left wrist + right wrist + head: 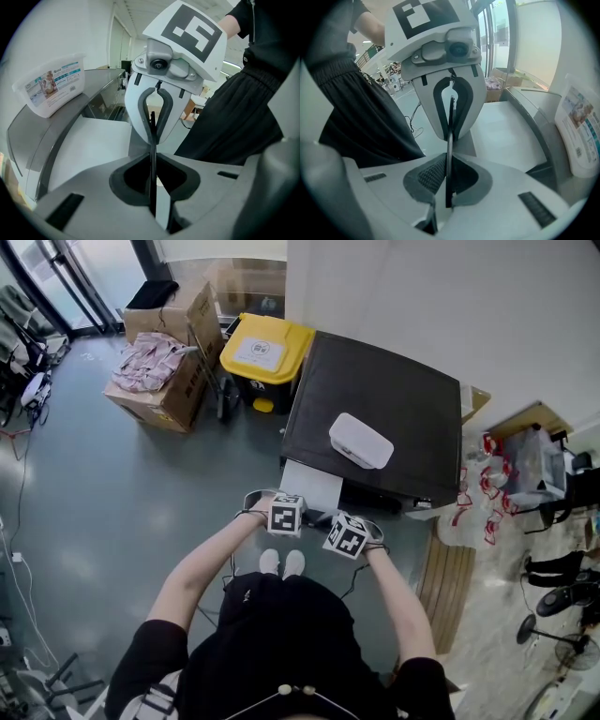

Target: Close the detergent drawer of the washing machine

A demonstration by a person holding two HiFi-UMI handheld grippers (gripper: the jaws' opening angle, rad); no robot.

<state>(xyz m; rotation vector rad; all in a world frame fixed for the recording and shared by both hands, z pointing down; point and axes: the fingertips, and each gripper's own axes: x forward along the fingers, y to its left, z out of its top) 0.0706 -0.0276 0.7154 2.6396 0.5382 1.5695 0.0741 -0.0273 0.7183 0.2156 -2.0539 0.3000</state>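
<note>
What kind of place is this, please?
Probably a workroom or storage area, not a home laundry: the washing machine stands on a grey floor near open cardboard boxes and a yellow-lidded bin.

White labelled tub (360, 440), lid on, lying flat. Yellow-lid bin (265, 348) with a white label stands on the grey floor (112, 512) by the white wall (450, 306). Left of the bin, an open cardboard box (173, 395) full of pink-white packets (148, 360). A second box (192, 313) stands behind it, touching, with a black item (152, 293) at its far end. Wooden slats (445, 582) lie on the floor at right. Clear bags with red print (487, 484) are piled beside them. Fan (553, 629) at far right, low. Thin cable (21, 484) runs along the left edge.
</note>
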